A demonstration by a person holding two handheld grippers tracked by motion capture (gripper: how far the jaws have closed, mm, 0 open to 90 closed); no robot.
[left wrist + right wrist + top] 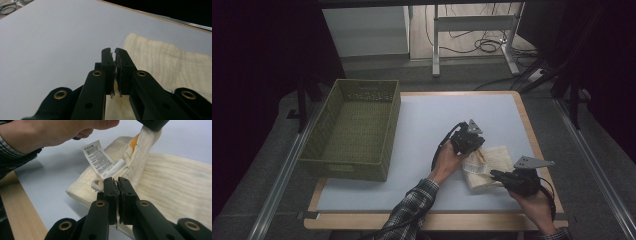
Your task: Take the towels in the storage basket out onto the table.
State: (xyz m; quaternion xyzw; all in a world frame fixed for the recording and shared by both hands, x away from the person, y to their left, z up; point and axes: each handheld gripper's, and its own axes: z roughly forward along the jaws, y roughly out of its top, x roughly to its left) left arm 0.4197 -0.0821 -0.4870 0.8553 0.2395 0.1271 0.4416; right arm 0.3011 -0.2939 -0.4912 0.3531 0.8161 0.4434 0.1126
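Jaws of both the left gripper point(473, 150) and right gripper point(493, 174) pinch the cream cloth point(497, 159).

Overhead and close views share cloth point(488, 167).

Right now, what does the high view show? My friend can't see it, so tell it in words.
A person's two hands each hold a black gripper, the left gripper and right gripper both pinching a folded cream cloth on a white table. An empty green woven basket sits at the left.
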